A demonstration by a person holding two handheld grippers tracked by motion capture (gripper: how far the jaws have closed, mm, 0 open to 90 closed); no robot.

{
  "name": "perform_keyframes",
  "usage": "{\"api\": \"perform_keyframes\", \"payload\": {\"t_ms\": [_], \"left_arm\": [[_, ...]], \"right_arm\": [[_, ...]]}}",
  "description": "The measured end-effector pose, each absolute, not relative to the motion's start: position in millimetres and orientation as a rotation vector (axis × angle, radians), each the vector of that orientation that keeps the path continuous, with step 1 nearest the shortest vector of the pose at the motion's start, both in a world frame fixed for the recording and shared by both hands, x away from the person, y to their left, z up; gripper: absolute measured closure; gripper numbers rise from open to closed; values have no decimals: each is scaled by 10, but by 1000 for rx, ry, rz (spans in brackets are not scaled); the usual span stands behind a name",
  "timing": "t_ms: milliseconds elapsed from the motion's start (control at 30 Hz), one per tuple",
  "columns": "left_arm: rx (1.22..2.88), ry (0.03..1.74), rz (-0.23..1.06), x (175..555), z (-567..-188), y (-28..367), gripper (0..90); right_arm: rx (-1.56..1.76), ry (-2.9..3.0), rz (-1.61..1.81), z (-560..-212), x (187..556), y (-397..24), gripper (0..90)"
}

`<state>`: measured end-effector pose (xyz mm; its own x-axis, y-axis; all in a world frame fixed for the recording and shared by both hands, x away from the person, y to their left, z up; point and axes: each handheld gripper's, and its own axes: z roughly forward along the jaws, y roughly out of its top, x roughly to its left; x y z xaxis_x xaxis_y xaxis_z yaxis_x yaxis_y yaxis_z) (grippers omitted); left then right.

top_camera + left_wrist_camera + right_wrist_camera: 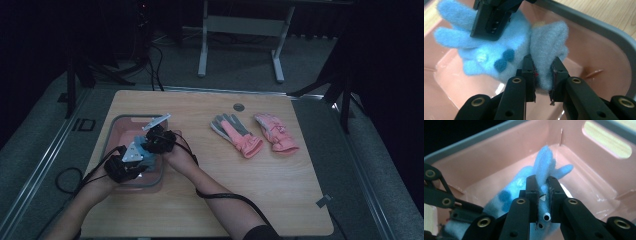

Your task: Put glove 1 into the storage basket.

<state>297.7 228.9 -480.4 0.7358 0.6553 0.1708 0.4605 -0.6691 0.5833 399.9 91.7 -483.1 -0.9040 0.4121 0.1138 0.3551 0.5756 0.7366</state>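
Left tongs (pixel 543 75) and right tongs (pixel 543 192) each pinch the blue glove (pixel 506 45) over the pink bin (pixel 599 45).

Between my left gripper's (pixel 543 75) fingers (pixel 528 72) I see fuzzy, matt blue fleece glove (pixel 506 50), nap soft and slightly pilled. The fingers themselves look like matt black plastic with brass-coloured rivets. Behind them the pink bin (pixel 599 50) is smooth, glossy plastic. The table (pixel 250 190) beyond looks like pale, satin wood-grain.
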Motion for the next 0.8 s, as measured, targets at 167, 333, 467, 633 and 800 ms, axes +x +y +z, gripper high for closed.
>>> {"api": "perform_keyframes", "payload": {"t_ms": [167,333,467,633,800], "left_arm": [[2474,877,472,3027,-4835,2248,779],[2514,903,457,3091,-4848,2214,773],[2540,983,383,3161,-4879,2212,644],[2542,1043,425,3172,-4887,2210,476],[2444,1094,480,3127,-4845,2268,264]], "right_arm": [[683,2756,1253,-4879,4027,902,810],[654,2775,1217,-4879,4043,940,800],[681,2802,1211,-4878,4081,960,625],[704,2787,1217,-4861,4105,939,469],[699,2746,1310,-4776,4082,812,295]]}}
